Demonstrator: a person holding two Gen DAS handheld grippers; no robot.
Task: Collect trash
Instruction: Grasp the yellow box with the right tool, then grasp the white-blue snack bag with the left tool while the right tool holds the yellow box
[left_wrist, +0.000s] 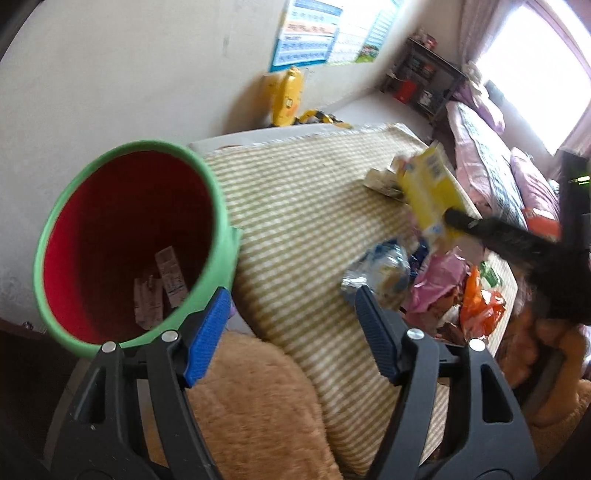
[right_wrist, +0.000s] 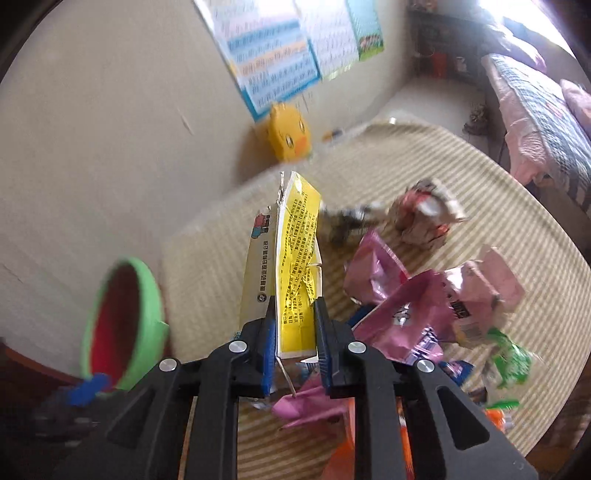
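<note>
1. The right wrist view shows the right gripper (right_wrist: 295, 332) close up. Its blue fingers (right_wrist: 269, 354) are clenched on the near end of a flattened yellow box (right_wrist: 297, 266), which stands up tall between them.
2. The box has black print on its yellow face and a white side with a small logo. The writing is too blurry to read.
3. The left wrist view shows the same yellow box (left_wrist: 428, 192) from the side, lifted above the striped mat (left_wrist: 295, 206), with a dark arm of the right gripper (left_wrist: 456, 219) reaching in from the right.
4. Only the left wrist view looks down into the green bin (left_wrist: 218, 206). It is red inside, and a few pale paper scraps (left_wrist: 159, 288) lie at the bottom.
5. In the right wrist view the green bin (right_wrist: 147, 306) is small and blurry, low on the left, tipped so its red inside shows.
6. The left gripper (left_wrist: 288, 332) points down near the bin. Its blue fingers (left_wrist: 207, 339) are spread apart with nothing between them.
7. More trash lies on the mat to the right: a pink bag (right_wrist: 402, 314), a silver and blue wrapper (left_wrist: 380, 269) and an orange wrapper (left_wrist: 480, 306).
8. A yellow duck toy (right_wrist: 288, 134) sits by the far wall under the posters (right_wrist: 273, 62). Their words are too blurry to read.
</note>
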